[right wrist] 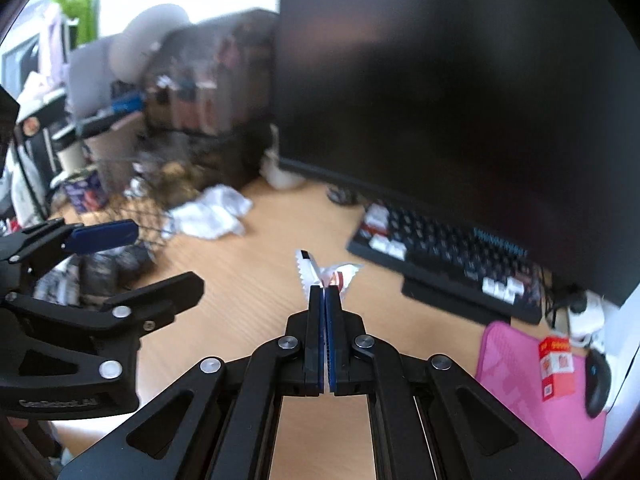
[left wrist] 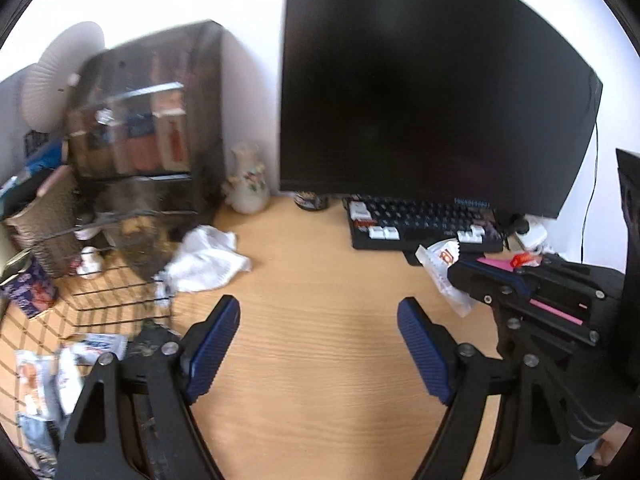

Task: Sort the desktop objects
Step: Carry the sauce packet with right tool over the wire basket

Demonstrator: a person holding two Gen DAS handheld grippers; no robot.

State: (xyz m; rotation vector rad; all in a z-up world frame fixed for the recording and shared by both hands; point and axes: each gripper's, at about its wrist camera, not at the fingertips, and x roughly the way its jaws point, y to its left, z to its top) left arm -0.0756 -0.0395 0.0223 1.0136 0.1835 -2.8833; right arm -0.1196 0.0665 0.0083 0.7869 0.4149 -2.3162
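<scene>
White crinkled wrapper (right wrist: 320, 270) pinched in the shut right gripper (right wrist: 324, 296), lifted above mid-desk (right wrist: 248, 300) | left gripper (left wrist: 319, 344) wide, empty | advice: keep the pinch firm, carry to the wire basket (left wrist: 120, 300) at the desk's left edge, release low inside.

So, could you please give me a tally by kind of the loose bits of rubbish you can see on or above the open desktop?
Crumpled white tissue: 1, lying on the desk.
White snack wrapper: 1, pinched in the shut right gripper.
Total: 2
</scene>
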